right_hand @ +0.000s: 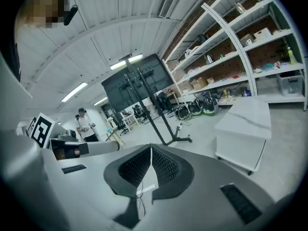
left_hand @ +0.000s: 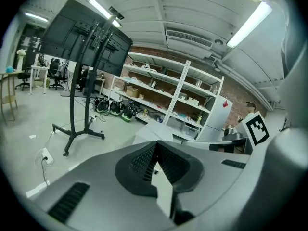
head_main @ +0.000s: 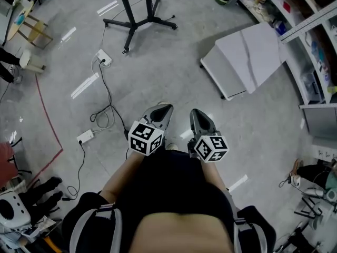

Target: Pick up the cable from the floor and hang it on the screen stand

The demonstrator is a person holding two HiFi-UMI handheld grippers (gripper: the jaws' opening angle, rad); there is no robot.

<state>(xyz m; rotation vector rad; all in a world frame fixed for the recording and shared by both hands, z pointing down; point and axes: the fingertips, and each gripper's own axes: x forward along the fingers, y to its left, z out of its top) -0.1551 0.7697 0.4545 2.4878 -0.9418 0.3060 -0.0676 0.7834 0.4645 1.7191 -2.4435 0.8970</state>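
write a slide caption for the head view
Left tool and right tool, both shut, side by side above the floor; black cable lies to their left, screen stand base beyond.

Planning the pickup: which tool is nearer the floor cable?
Left. The left tool sits just right of the cable in the head view; the right tool is farther right.
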